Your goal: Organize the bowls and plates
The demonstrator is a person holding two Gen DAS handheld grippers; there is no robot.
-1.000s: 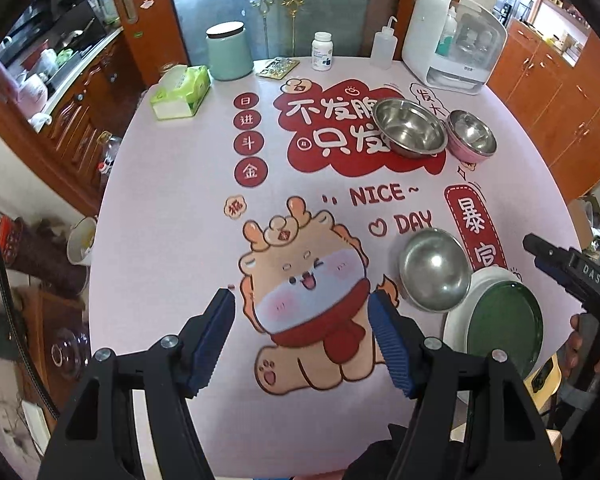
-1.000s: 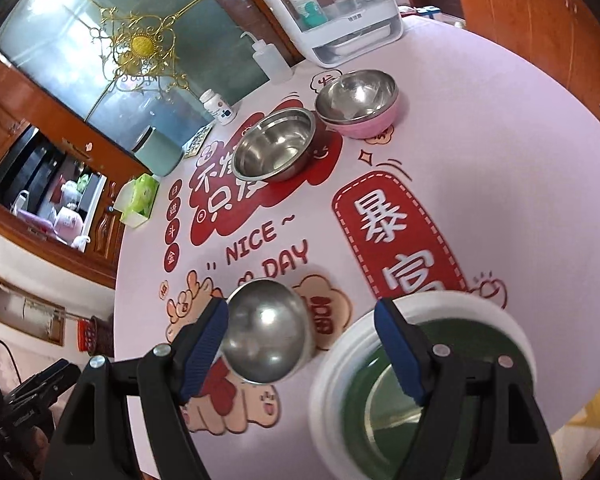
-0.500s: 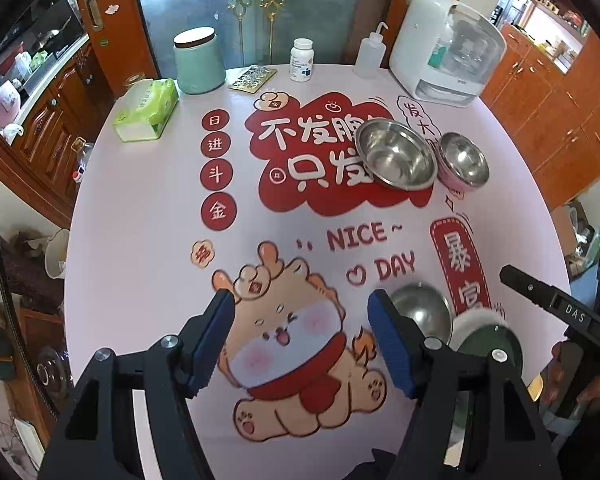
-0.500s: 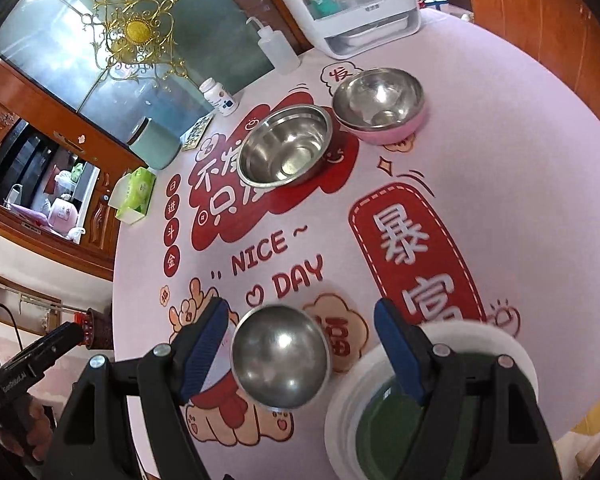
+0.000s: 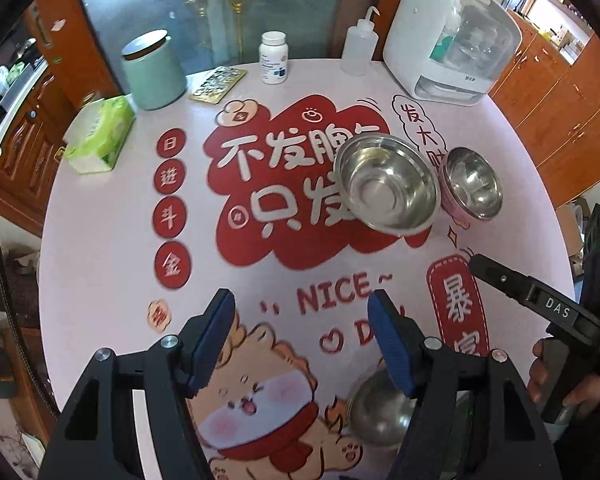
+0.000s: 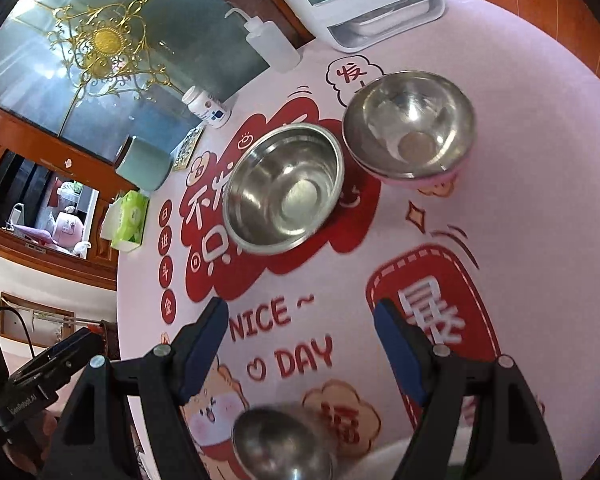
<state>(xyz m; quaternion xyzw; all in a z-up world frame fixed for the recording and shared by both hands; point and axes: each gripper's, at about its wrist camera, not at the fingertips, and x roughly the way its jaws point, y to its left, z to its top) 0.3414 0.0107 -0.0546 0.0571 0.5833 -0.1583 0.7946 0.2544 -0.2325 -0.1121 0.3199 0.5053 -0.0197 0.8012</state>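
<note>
A large steel bowl sits upright mid-table. Right of it stands a steel bowl with a pink outside. A small steel bowl lies upside down near the front edge. A white plate with a green centre shows only as a sliver beside it. My left gripper is open and empty above the front of the table. My right gripper is open and empty above the "NICE DAY" print; it also shows in the left wrist view.
The round table has a pink printed cover. At the back stand a white steriliser box, a squeeze bottle, a pill bottle, a green canister, a blister pack and a tissue pack.
Both grippers have moved forward over the table toward the two upright bowls. The overturned bowl and the plate have slid to the bottom of both views. Both stay open.
</note>
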